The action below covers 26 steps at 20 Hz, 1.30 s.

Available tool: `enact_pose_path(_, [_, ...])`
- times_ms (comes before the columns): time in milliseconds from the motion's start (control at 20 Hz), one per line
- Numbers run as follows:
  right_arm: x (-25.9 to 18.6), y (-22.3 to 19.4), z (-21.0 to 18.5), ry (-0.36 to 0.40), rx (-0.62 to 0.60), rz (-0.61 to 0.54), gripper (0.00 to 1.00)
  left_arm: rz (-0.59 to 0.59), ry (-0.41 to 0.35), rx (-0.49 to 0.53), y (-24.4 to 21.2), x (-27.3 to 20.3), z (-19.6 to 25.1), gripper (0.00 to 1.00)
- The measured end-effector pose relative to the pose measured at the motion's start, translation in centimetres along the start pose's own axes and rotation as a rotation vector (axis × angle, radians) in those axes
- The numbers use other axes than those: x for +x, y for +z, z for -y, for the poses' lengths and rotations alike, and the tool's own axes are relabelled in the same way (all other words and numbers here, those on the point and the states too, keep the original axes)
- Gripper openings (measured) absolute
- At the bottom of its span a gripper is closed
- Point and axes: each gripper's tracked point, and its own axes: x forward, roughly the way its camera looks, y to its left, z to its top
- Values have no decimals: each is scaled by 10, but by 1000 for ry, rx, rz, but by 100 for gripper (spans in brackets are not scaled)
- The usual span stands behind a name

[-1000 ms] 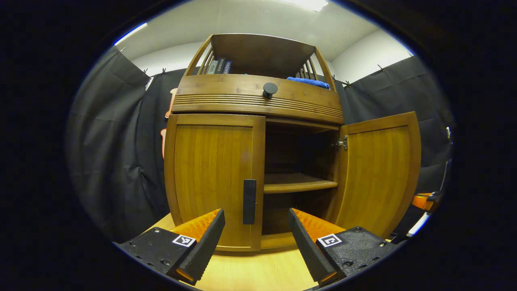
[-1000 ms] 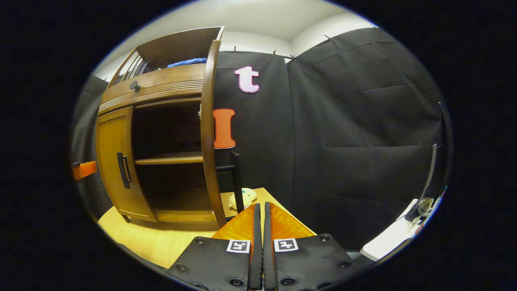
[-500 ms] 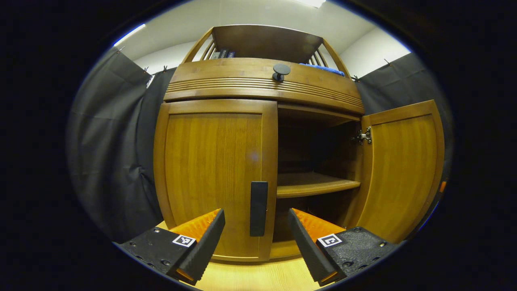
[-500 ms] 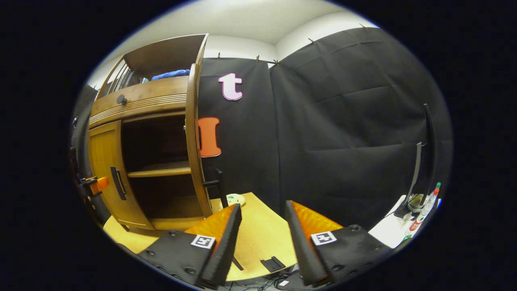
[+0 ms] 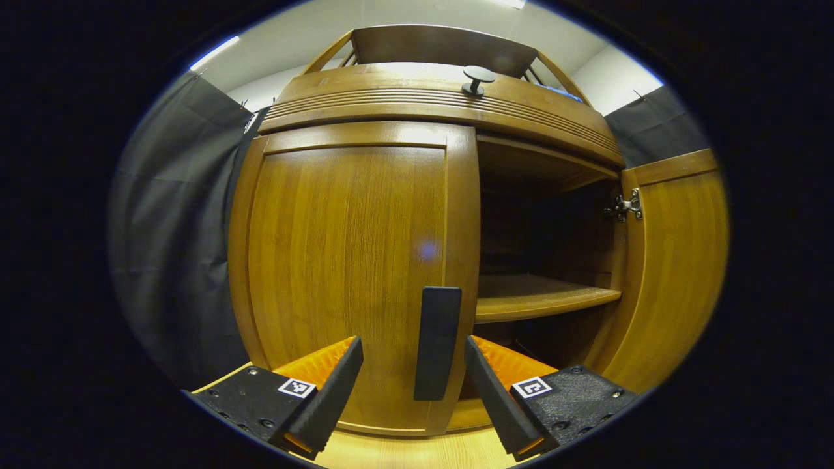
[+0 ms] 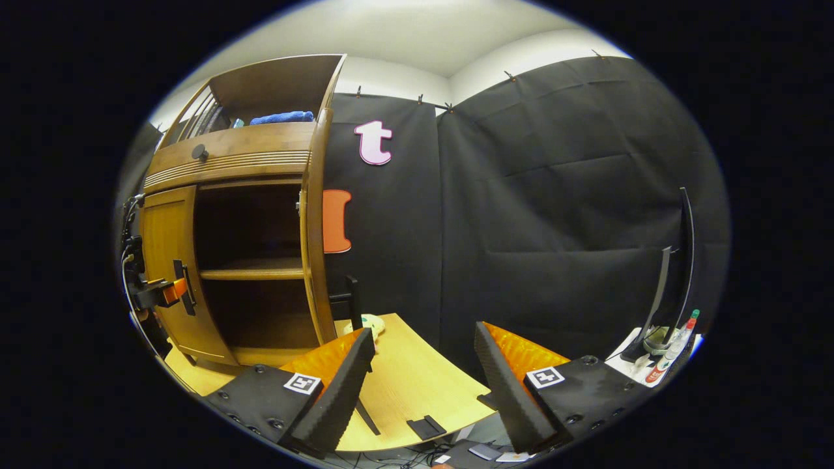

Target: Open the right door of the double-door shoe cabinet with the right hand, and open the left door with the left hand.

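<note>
Left gripper view: left gripper [image 5: 410, 378] jaws wide, empty — straddling left door's [image 5: 345, 260] upright handle [image 5: 437, 342].

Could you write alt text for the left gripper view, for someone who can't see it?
An open two-finger gripper points at the black handle of a wooden shoe cabinet's closed left door. The right door stands open, showing a dark interior with a shelf.
</note>
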Motion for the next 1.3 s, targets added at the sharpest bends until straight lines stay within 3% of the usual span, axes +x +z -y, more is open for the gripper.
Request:
enact_pose_path(350, [2, -4, 0, -11, -15, -17, 99, -17, -38, -2, -16, 22, 12, 87])
enact_pose_path(700, [-1, -1, 3, -19, -26, -13, 99, -10, -55, 31, -15, 30, 17, 54])
enact_pose_path(850, [-1, -1, 2, -17, -27, -11, 99, -15, -78, 30, -15, 30, 22, 46])
enact_pose_path(1000, [-5, -1, -2, -11, -27, -9, 99, 1, -69, 37, -16, 29, 21, 32])
enact_pose_path(1150, [-10, 1, -3, -10, -31, 2, 99, 9, -61, -18, -16, 24, 20, 25])
enact_pose_path(1300, [-18, 4, -2, -13, -33, 14, 99, 16, -62, 2, -15, 12, 21, 21])
